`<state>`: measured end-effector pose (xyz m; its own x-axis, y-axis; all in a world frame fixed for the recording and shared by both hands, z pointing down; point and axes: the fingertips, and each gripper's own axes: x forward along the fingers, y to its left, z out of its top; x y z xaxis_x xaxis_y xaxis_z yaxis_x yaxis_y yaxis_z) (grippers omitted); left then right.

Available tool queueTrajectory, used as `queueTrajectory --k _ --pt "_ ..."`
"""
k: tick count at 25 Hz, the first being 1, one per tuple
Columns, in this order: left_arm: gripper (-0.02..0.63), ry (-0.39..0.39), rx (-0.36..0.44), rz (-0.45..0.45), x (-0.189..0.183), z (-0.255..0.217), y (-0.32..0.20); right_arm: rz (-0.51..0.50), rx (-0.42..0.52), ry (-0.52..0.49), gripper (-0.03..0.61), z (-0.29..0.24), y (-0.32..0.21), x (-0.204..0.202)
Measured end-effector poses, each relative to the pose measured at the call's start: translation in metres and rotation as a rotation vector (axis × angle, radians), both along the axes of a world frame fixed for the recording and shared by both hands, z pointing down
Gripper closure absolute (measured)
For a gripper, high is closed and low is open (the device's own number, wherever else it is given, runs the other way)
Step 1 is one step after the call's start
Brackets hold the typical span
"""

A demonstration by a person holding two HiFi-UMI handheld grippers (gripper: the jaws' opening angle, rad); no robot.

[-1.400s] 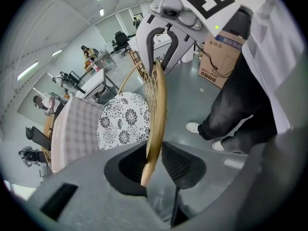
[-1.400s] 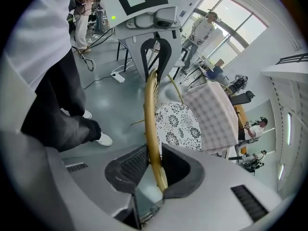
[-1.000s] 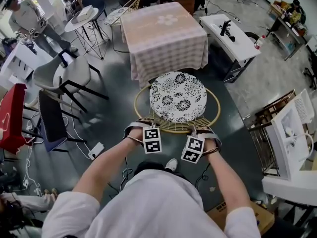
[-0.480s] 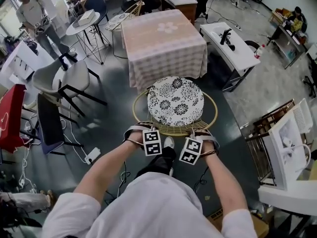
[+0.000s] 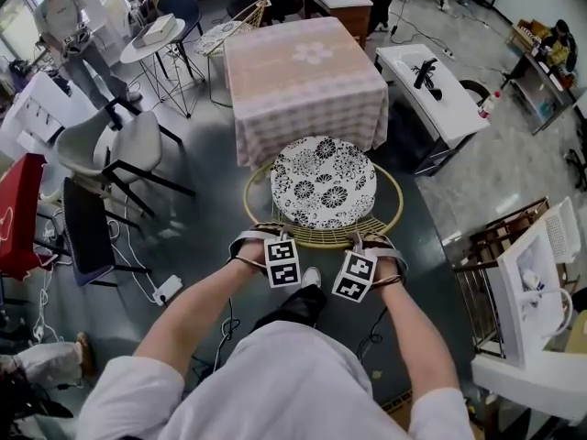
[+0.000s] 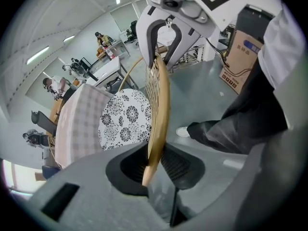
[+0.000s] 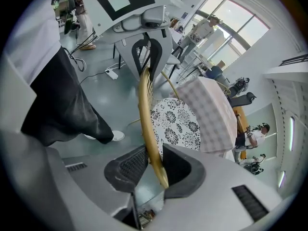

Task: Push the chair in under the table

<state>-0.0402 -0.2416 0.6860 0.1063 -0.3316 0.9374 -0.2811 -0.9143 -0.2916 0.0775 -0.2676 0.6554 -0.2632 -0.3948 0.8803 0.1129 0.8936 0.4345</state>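
A round rattan chair with a black-and-white flowered cushion (image 5: 323,181) stands just in front of the table (image 5: 303,76), which has a pink checked cloth. The cushion's far edge lies at the cloth's hem. My left gripper (image 5: 260,236) and right gripper (image 5: 376,243) both grip the near arc of the chair's golden rim (image 5: 321,238). In the left gripper view the rim (image 6: 156,109) runs between the pads of my left gripper (image 6: 153,165), whose jaws are closing. In the right gripper view the rim (image 7: 147,114) sits between the pads of my right gripper (image 7: 155,167), whose jaws are opening slightly.
Grey shell chairs (image 5: 115,145) and a red object (image 5: 18,209) stand at the left. A white desk (image 5: 436,76) stands right of the table, and a wire rack (image 5: 500,255) lies further right. A power strip (image 5: 167,290) lies on the floor. A person (image 5: 60,21) stands at the back left.
The chair has slid toward the table with both grippers on its rim. Its cushion now reaches the cloth's hem. The person holding the grippers has stepped forward.
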Motion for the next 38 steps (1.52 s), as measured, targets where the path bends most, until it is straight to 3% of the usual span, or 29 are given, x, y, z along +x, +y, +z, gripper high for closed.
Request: queueTrajectory --k 16,38 --pt "0.528 0.019 -0.018 -0.065 -0.006 -0.003 -0.087 -0.058 -0.013 0.034 0.502 -0.001 -0.096 -0.009" --pt "0.528 0.020 -0.019 -0.119 -0.028 -0.003 -0.163 -0.091 -0.019 0.076 0.502 0.000 -0.175 -0.032"
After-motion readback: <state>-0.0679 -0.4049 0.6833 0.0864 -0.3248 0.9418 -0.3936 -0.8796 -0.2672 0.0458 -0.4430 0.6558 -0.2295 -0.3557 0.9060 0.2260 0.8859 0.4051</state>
